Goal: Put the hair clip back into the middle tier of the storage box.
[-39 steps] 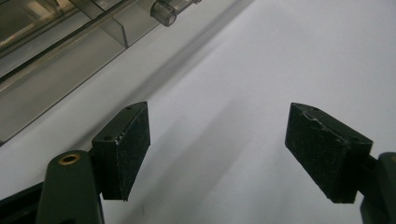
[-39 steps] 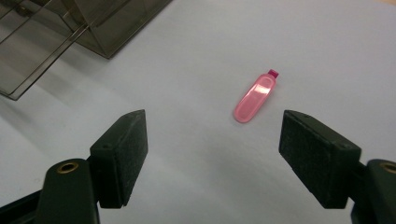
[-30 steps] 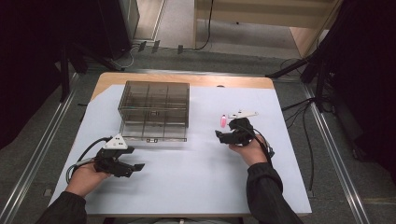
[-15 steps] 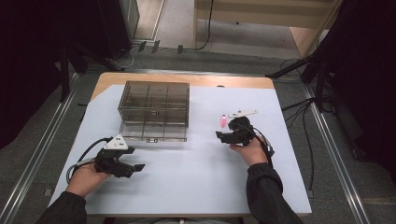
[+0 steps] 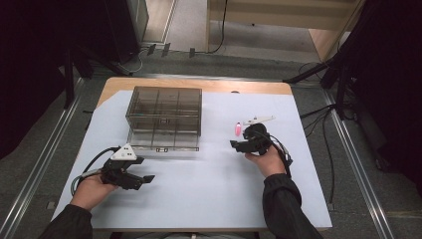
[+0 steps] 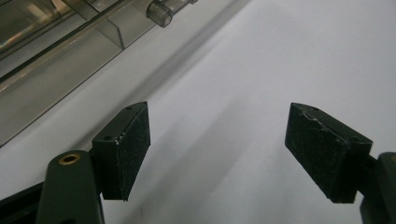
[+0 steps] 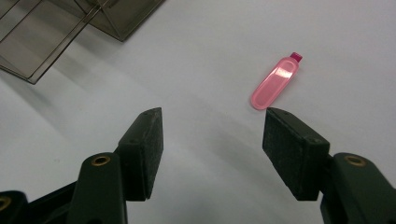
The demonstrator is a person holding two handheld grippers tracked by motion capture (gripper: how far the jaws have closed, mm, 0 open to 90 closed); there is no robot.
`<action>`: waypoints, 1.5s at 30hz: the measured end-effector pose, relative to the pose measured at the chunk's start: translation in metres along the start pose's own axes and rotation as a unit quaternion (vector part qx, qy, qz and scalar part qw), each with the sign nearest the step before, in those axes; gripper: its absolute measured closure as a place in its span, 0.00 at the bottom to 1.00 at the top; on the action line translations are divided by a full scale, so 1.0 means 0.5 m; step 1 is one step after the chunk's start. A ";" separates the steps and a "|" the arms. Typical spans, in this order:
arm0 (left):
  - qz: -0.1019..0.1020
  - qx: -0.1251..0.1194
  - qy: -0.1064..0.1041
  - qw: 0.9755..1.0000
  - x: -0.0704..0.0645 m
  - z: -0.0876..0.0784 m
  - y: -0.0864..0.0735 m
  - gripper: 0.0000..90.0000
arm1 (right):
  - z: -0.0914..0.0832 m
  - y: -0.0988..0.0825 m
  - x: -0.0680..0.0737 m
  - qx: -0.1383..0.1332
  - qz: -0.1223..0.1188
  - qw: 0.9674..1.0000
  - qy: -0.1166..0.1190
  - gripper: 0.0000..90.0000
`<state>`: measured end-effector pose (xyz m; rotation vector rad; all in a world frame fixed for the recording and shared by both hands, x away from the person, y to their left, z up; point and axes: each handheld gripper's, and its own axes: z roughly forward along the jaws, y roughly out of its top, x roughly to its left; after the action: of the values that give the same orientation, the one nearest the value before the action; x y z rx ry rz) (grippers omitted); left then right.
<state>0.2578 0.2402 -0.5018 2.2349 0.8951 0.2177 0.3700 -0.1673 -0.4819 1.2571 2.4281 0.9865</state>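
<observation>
A: What materials and shapes are seen on the table [image 5: 209,199]?

B: A matte white sheet is laid over a wooden top, a strip of which is left bare along the far edge. One box [image 5: 164,118] of smoky, see-through plastic is set on it, square-cornered and divided by thin walls into a grid of compartments. One small pink object [image 7: 275,83] is lain flat on the sheet; it is glossy, translucent and oblong with rounded ends, and a darker magenta cap is fitted at one end.

A: How are the two grippers held?

B: The left gripper [image 5: 142,179] is held low at the near left, its jaws spread wide with nothing between them. The right gripper [image 5: 239,144] is held at the right of the box, its jaws also parted, moderately, and nothing is gripped. The pads [image 6: 133,149] are seen as black, flat and finely grainy, with scuffed edges.

A: What is given by one view and not another?

B: In the left gripper view a clear cylindrical stub [image 6: 163,10] on the box's edge is made out, as is bare sheet between the jaws. In the right gripper view the pink object is found just beyond the tip of the right-hand jaw, apart from it, with a corner of the box at upper left. From the high view two dark sleeves [image 5: 283,209] are seen.
</observation>
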 end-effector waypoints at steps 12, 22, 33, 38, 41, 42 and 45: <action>0.003 0.000 0.002 1.000 -0.001 0.000 0.000 0.26 | -0.002 0.002 -0.003 0.006 0.004 1.000 -0.004 0.45; 0.002 -0.001 0.001 1.000 -0.002 0.000 0.000 0.26 | 0.000 0.006 -0.007 0.017 0.008 1.000 -0.003 0.47; 0.002 -0.009 0.007 1.000 -0.008 -0.006 -0.003 0.26 | 0.006 0.021 -0.014 0.050 0.031 0.998 -0.027 0.54; 0.002 -0.009 0.007 1.000 -0.009 -0.011 -0.006 0.26 | 0.014 0.035 -0.021 0.071 0.055 0.995 -0.036 0.57; 0.004 -0.010 0.007 1.000 -0.013 -0.013 -0.008 0.26 | 0.019 0.041 -0.026 0.079 0.067 0.994 -0.043 0.59; 0.006 -0.010 0.009 1.000 -0.014 -0.013 -0.008 0.26 | 0.021 0.043 -0.027 0.080 0.072 0.993 -0.043 0.59; 0.007 -0.012 0.010 1.000 -0.018 -0.014 -0.010 0.26 | 0.024 0.048 -0.031 0.086 0.081 0.992 -0.048 0.60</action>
<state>0.2459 0.2407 -0.4990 2.2212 0.8825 0.2556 0.4004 -0.1643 -0.4762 1.5436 2.4092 0.7485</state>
